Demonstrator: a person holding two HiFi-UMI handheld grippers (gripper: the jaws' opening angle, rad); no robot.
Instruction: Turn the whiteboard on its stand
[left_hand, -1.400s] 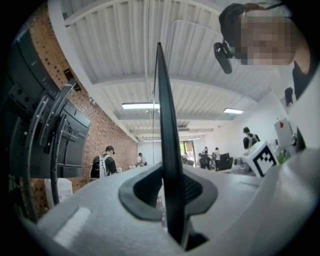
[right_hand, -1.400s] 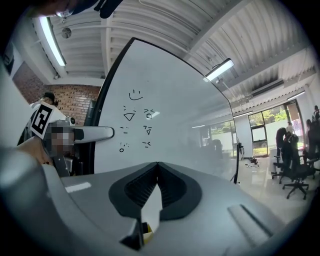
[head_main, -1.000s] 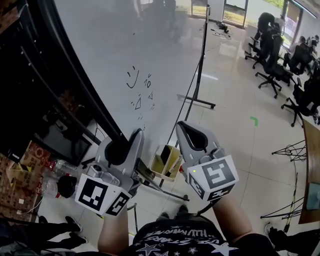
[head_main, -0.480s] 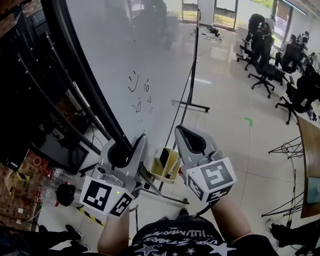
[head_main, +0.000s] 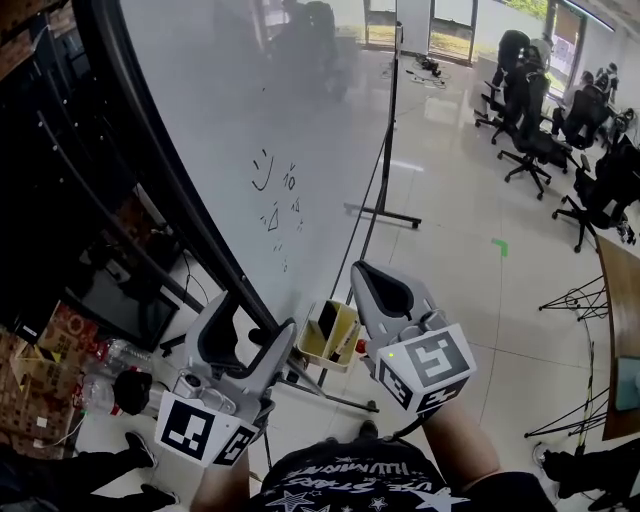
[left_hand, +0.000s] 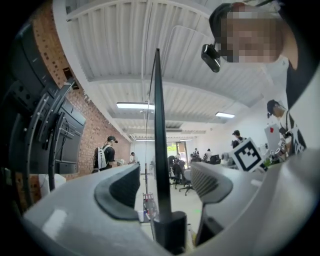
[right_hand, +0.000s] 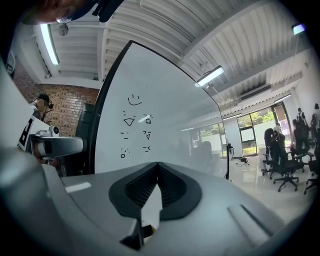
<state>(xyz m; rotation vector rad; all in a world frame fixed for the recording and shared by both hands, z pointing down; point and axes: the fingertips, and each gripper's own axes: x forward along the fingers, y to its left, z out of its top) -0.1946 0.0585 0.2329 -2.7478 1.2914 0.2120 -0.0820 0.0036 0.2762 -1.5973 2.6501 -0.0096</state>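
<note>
Glossy pale tile is seen across the floor (head_main: 460, 230), which fills the head view from 1 to 5 o'clock. The whiteboard (head_main: 300, 110) is spread from 9 to 12 o'clock, tilted steeply across the picture. Its black lower edge is drawn as a long curve from the top left down towards 6 o'clock. The board is carried on a stand (head_main: 388, 130), whose far post and foot are seen at 12 to 1 o'clock. Black office chairs (head_main: 540, 130) are grouped at 2 o'clock, well apart from the board.

The left tool (head_main: 250, 322) is held at 7 o'clock. Its jaws have just been opening and are now spread wide. In the left gripper view the board's dark edge (left_hand: 159, 125) is seen upright between them, with a gap at each side, so the left tool (left_hand: 165, 170) is released and nothing is pressed. The right tool (head_main: 362, 272) is held at 5 o'clock, just beside the board's face. In the right gripper view its jaws are clenched together at the tips (right_hand: 157, 165) with nothing between them, and the whiteboard (right_hand: 160, 115) is seen ahead.

A yellow bin (head_main: 330, 325) is seen at 6 o'clock, between the two tools and below the board's edge. Small black scribbles (head_main: 275, 190) are marked on the board near 11 o'clock.
</note>
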